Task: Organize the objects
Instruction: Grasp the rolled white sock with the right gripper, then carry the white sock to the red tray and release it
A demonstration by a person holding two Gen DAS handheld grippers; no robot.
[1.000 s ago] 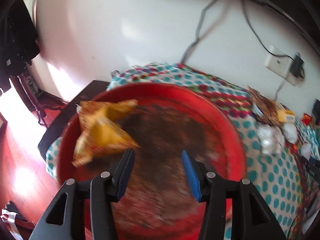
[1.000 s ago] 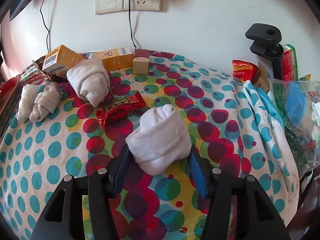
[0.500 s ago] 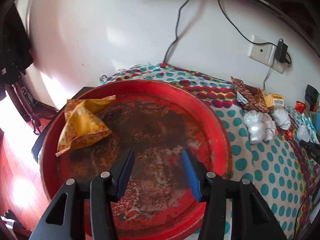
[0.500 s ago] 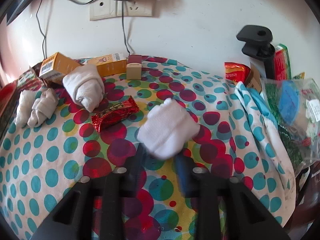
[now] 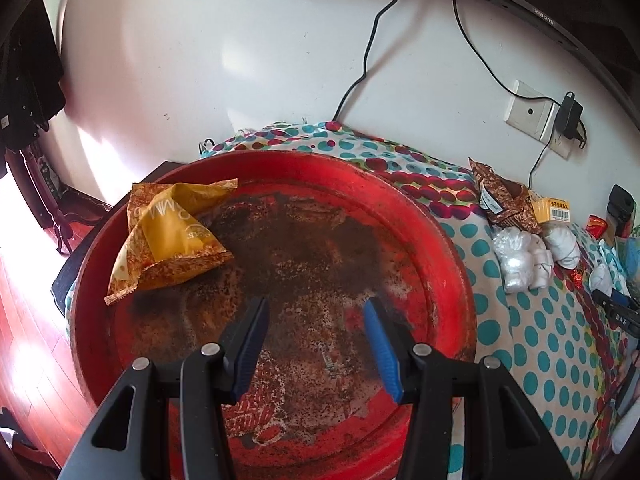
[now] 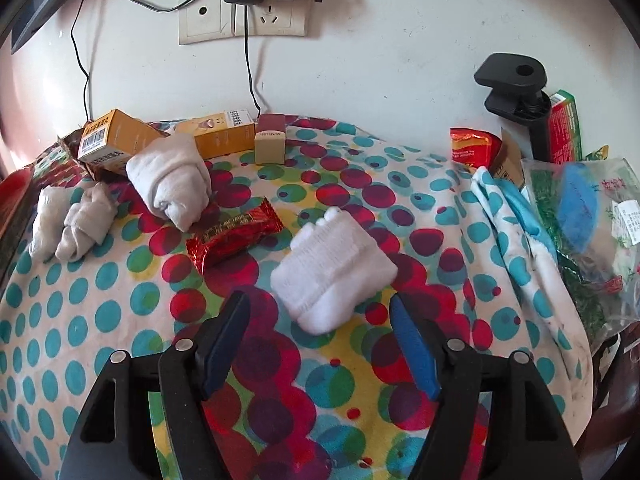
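Note:
In the left wrist view a big worn red tray point(image 5: 448, 248) holds a yellow snack packet point(image 5: 168, 236) at its far left. My left gripper point(image 5: 316, 344) is open and empty above the tray's middle. In the right wrist view my right gripper point(image 6: 320, 340) is open, just short of a white rolled sock point(image 6: 332, 268) lying on the dotted cloth point(image 6: 100, 340). A red candy bar point(image 6: 234, 240) lies left of that sock. A larger grey sock roll point(image 6: 172, 184) and a small sock pair point(image 6: 68, 228) lie further left.
Orange boxes point(image 6: 116, 140) and a small beige and maroon box point(image 6: 271, 140) stand by the wall. A black clamp point(image 6: 516, 92), red packets point(image 6: 474, 148) and a plastic bag point(image 6: 580, 224) crowd the right edge. In the left wrist view, socks point(image 5: 528, 256) and a brown packet point(image 5: 500, 200) lie right of the tray.
The yellow packet dropped from the left gripper's reach into the tray and lies still. The right gripper opened wider and pulled back, leaving the white sock on the cloth.

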